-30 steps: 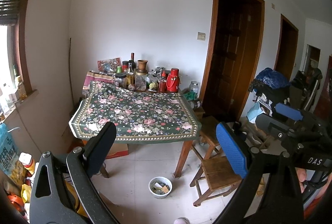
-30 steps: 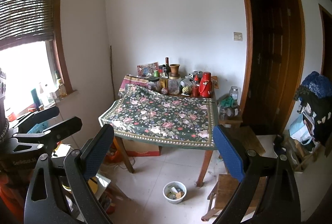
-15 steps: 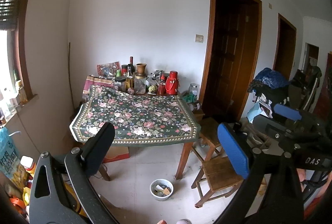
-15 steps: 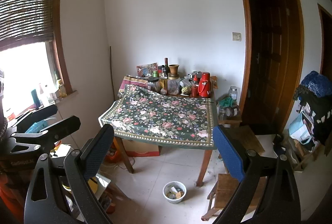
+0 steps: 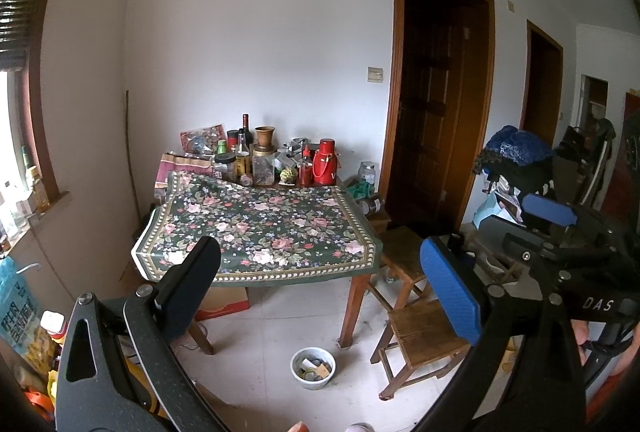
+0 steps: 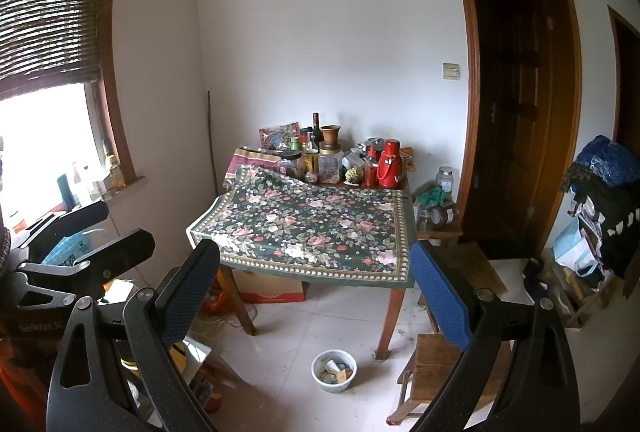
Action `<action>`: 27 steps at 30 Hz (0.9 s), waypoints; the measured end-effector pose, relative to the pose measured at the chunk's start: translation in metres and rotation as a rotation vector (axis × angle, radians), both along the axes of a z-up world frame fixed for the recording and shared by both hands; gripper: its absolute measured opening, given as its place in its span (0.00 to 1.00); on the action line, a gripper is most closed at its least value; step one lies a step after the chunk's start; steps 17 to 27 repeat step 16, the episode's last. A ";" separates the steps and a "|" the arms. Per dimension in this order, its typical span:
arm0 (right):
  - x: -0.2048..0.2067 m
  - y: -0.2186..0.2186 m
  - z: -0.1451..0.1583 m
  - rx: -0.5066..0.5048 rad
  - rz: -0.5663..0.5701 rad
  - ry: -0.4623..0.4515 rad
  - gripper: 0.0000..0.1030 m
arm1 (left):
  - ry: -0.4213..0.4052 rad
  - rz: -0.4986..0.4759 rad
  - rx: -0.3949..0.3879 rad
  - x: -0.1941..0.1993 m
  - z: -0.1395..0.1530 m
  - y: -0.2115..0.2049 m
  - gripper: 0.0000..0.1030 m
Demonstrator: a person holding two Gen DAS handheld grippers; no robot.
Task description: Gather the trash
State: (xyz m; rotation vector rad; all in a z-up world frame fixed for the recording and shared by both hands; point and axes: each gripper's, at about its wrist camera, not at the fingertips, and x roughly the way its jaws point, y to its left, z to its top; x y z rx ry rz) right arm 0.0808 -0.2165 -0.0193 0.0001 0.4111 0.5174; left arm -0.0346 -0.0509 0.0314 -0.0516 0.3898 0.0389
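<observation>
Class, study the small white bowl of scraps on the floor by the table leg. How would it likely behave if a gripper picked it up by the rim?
The white bowl looks rigid, probably ceramic or enamel, so it should hold shape but might chip if dropped. Its smooth rim may be slippery for the pads. The loose scraps inside would likely shift or spill if it tilts.
</observation>
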 end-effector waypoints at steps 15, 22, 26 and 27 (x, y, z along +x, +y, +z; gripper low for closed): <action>0.019 0.012 -0.005 -0.015 -0.013 0.033 0.92 | 0.026 0.002 -0.012 0.018 -0.010 0.012 0.98; 0.025 0.015 -0.008 -0.016 -0.014 0.042 0.92 | 0.033 0.003 -0.017 0.023 -0.012 0.014 0.99; 0.025 0.015 -0.008 -0.016 -0.014 0.042 0.92 | 0.033 0.003 -0.017 0.023 -0.012 0.014 0.99; 0.025 0.015 -0.008 -0.016 -0.014 0.042 0.92 | 0.033 0.003 -0.017 0.023 -0.012 0.014 0.99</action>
